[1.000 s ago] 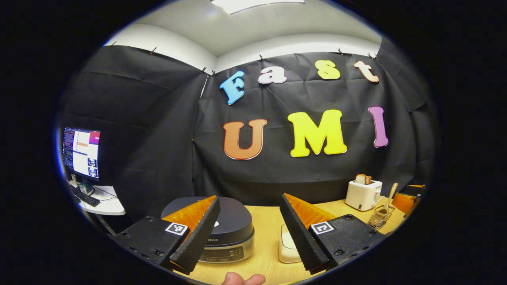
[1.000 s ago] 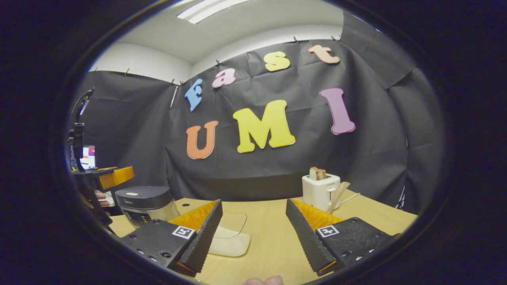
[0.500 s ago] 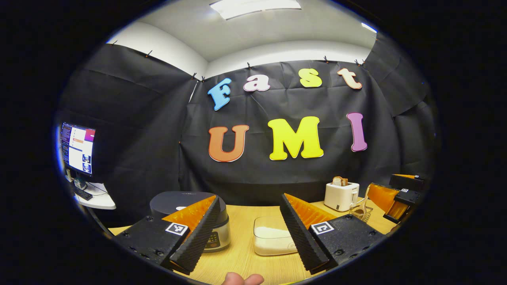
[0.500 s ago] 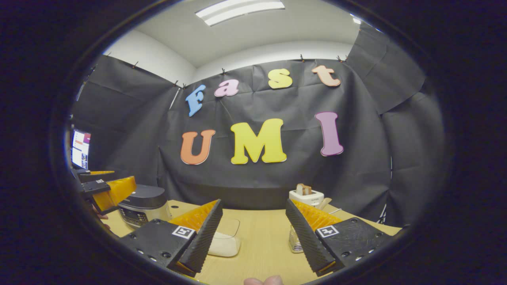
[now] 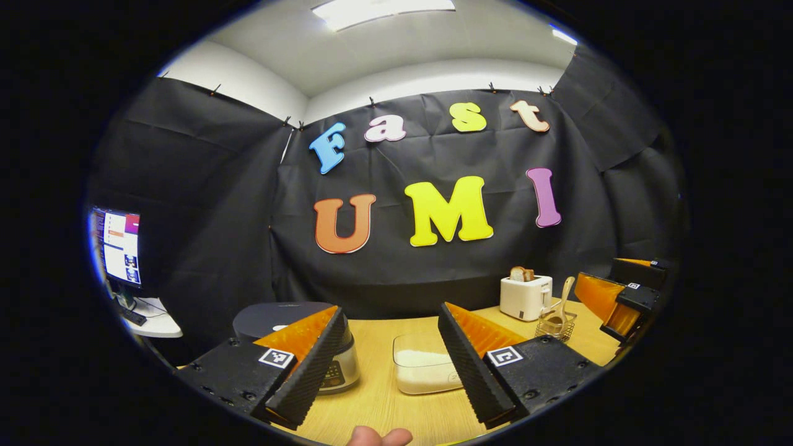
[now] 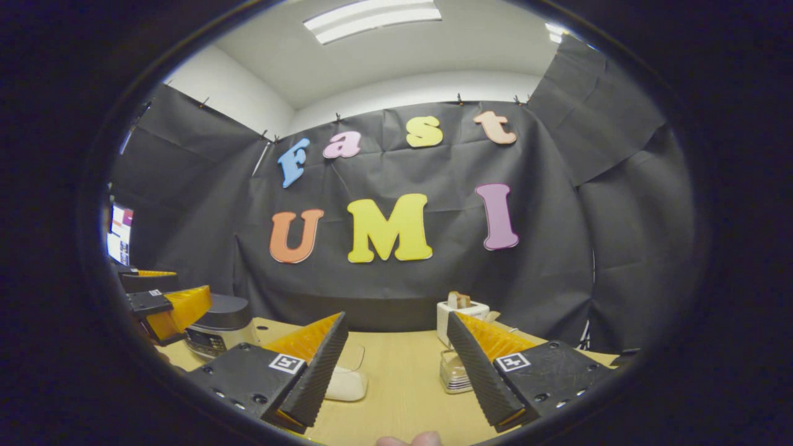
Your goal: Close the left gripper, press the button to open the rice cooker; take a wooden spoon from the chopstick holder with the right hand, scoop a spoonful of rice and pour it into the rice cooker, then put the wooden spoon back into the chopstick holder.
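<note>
The rice cooker [image 5: 282, 317], dark lid shut, sits on the wooden table [image 5: 378, 402] behind my left gripper's left finger. My left gripper [image 5: 390, 368] is open and empty, well short of the cooker. A clear box of white rice [image 5: 424, 370] lies between its fingers, farther off. The wire chopstick holder [image 5: 554, 323] holds the wooden spoon [image 5: 564, 296] upright. In the right gripper view, my right gripper [image 6: 393, 375] is open and empty, with the chopstick holder [image 6: 453, 371] just beyond its right finger. The rice cooker [image 6: 220, 319] stands at the left there.
A white toaster [image 5: 525, 297] with bread stands behind the holder, close to the cloth wall. A monitor [image 5: 118, 244] on a side desk is at the far left. The right gripper [image 5: 604, 297] hangs at the table's right end; the left gripper [image 6: 176, 305] is beside the cooker.
The left gripper has drawn back from the cooker, which now looks smaller and farther. The right gripper has swung toward the chopstick holder, now close by its right finger. Both stay open.
</note>
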The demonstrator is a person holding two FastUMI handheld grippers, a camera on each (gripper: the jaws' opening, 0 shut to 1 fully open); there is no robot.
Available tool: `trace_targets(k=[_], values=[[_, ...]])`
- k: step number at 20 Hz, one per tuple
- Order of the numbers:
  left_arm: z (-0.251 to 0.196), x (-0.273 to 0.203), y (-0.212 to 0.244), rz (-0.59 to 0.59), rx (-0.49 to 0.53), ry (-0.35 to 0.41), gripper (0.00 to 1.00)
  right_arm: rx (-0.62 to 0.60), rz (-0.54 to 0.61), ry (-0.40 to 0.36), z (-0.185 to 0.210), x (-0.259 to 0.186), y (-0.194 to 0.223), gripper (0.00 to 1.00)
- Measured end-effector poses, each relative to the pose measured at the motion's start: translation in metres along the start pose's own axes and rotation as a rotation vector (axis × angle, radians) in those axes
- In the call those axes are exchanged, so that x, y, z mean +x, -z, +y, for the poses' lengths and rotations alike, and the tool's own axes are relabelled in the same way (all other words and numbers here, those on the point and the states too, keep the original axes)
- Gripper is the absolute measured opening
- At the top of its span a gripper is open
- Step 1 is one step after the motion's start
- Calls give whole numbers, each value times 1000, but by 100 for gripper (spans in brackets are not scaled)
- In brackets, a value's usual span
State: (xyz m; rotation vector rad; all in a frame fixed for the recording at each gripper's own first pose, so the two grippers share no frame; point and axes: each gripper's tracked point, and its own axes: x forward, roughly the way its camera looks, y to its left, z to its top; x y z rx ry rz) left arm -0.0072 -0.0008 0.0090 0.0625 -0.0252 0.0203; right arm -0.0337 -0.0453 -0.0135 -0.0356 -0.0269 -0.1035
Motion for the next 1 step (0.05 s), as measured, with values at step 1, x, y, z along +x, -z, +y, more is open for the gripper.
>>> trace_targets(k=[1], values=[[0, 0, 2, 9, -1, 6, 97, -13, 4, -7, 4, -1, -1, 96]])
